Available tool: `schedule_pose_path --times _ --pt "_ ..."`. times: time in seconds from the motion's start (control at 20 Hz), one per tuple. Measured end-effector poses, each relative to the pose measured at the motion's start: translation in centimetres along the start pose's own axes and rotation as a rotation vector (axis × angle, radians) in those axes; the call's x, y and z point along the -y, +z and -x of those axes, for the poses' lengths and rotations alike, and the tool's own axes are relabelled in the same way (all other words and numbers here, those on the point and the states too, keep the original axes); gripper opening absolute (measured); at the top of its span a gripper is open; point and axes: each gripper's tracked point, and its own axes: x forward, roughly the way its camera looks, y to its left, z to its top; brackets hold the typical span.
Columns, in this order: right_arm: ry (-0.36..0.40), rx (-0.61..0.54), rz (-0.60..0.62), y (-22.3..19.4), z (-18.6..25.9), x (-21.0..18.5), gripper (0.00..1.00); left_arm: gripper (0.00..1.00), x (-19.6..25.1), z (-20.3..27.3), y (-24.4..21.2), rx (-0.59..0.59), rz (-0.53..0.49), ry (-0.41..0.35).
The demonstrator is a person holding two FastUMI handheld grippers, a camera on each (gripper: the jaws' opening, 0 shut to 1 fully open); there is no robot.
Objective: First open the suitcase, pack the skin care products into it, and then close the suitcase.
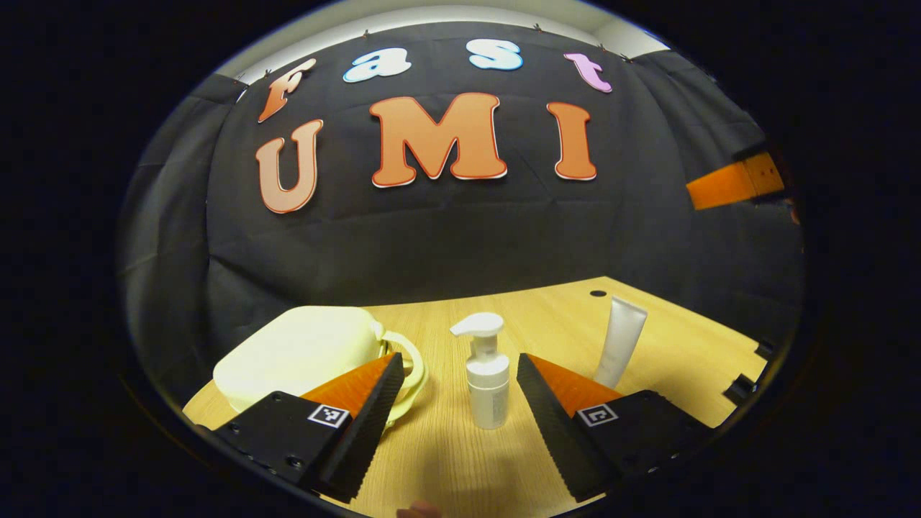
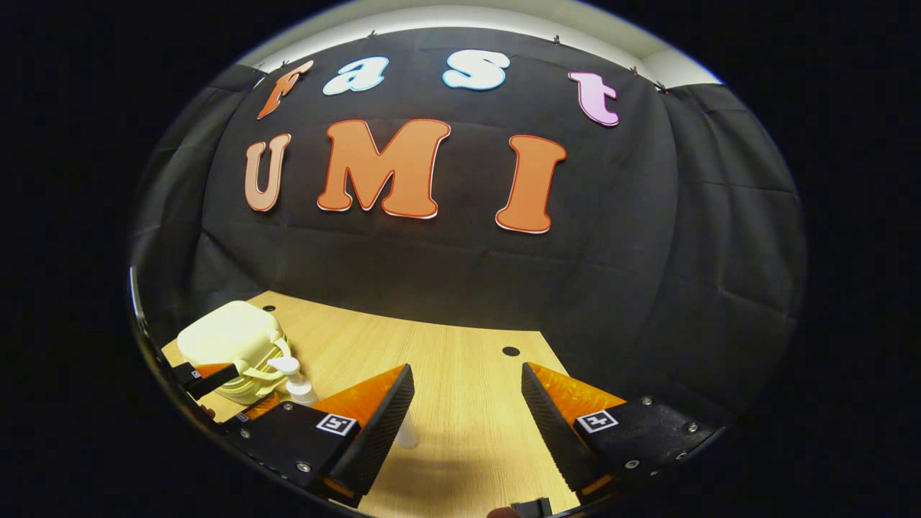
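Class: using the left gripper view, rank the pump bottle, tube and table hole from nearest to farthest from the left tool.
1. Pump bottle: between the open fingers.
2. Tube: right, behind the right finger.
3. Table hole: far right, near the wall.

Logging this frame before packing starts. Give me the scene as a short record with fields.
suitcase: pale yellow, shut, on the table's left part
pump bottle: white, upright, ahead of the left gripper's open jaws
tube: white, standing on its cap, right of the bottle
left gripper: open, holding nothing
right gripper: open, holding nothing, over bare table
table: light wood
packed so far: nothing
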Motion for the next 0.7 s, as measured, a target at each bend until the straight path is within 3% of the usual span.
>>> schedule_pose_path --times 0.1,0.15,0.3,0.4,0.5,0.7 --pt "0.012 -0.015 0.008 -0.6 -0.2 -0.2 0.95 0.99 -1.2 0.3 0.2 0.006 -0.037 0.033" --pt "0.016 -0.022 0.005 -0.9 -0.2 -0.3 0.96 0.99 -3.0 0.2 0.7 0.007 -0.104 0.08" --pt "0.024 -0.038 -0.037 -1.4 -0.4 -0.8 0.96 0.99 -8.7 0.1 2.0 0.011 -0.477 0.216" --pt "0.019 -0.042 -0.062 -1.7 -0.4 -0.9 0.96 0.99 -10.4 -0.7 2.2 0.016 -0.742 0.24" --pt "0.004 -0.053 -0.073 -2.2 -0.3 -0.3 0.96 0.99 -10.3 -1.9 0.8 -0.008 -0.905 0.184" --pt "-0.055 -0.083 -0.103 -3.5 -0.1 2.4 0.96 0.99 -9.2 -4.5 -3.1 -0.116 -1.047 0.058"
